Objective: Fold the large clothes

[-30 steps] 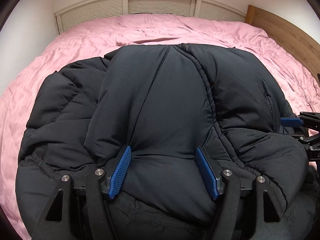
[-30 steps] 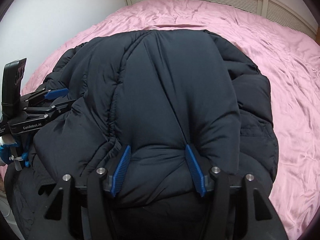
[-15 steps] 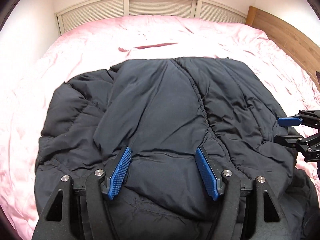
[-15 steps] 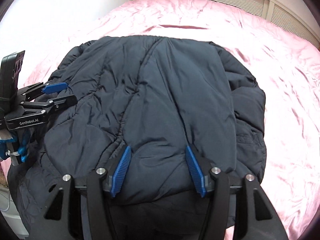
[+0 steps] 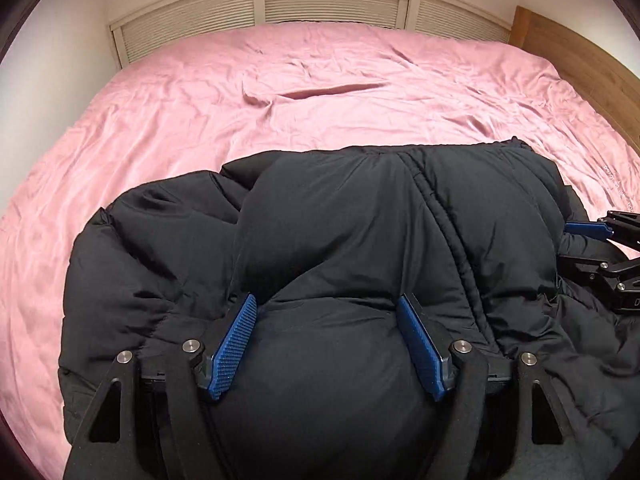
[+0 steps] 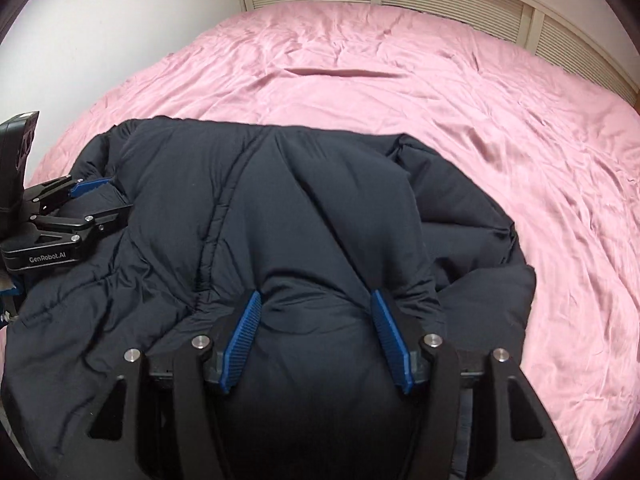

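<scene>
Wall (image 5: 60,40): white, at the bed's left edge.
Bed (image 5: 320,92): wrinkled pink sheet; louvred panel (image 5: 332,2) along its far edge, wooden board (image 5: 580,56) at the far right corner.
Jacket (image 5: 360,240): black padded garment, bunched at the bed's near edge, a stitched seam (image 5: 448,232) running down its top fold.
Left gripper (image 5: 328,316): blue pads (image 5: 234,346) pressed into a thick puff of jacket; jaws opening, fabric between them.
Right gripper (image 6: 316,308): clamped on another bulging fold, just beside the left one, which shows at the left rim of its view.
</scene>
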Demonstrator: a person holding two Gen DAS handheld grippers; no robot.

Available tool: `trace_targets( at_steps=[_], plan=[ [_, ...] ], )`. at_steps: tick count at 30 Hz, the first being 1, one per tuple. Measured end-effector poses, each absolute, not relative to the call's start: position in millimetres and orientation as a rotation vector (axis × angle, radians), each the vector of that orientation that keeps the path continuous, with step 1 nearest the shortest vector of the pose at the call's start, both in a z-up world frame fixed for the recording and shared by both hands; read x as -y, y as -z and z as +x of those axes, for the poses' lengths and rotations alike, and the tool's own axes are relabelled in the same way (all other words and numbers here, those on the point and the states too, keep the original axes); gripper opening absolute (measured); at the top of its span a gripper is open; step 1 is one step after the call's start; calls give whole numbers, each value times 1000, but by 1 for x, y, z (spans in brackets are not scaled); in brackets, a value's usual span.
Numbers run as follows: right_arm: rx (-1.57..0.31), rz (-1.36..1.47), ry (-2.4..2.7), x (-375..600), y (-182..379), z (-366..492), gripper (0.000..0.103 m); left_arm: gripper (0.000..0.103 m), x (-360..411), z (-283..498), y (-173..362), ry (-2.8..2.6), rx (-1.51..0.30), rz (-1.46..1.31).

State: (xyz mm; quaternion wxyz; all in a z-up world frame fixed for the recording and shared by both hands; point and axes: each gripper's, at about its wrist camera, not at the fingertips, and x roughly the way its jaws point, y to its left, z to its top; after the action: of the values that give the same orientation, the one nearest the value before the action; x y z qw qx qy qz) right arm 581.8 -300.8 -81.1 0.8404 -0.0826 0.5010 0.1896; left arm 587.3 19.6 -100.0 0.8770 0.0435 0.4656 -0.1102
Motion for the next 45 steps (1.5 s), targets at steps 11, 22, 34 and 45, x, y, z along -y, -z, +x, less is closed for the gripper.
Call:
trace_targets(
  at_steps=[11, 22, 34, 45],
  plan=[
    [-1027, -228, -409, 292, 52, 548, 58, 74, -15, 551, 57, 248, -927, 69],
    [-1092, -209, -525, 305, 54, 466, 58, 74, 3, 487, 70, 363, -976, 89],
    [-1137, -224, -529, 315, 113, 465, 61, 75, 11, 474, 115, 308, -940, 118],
    [-1131, -212, -516, 316, 123, 464, 61, 76, 15, 463, 126, 290, -911, 130]
  ],
)
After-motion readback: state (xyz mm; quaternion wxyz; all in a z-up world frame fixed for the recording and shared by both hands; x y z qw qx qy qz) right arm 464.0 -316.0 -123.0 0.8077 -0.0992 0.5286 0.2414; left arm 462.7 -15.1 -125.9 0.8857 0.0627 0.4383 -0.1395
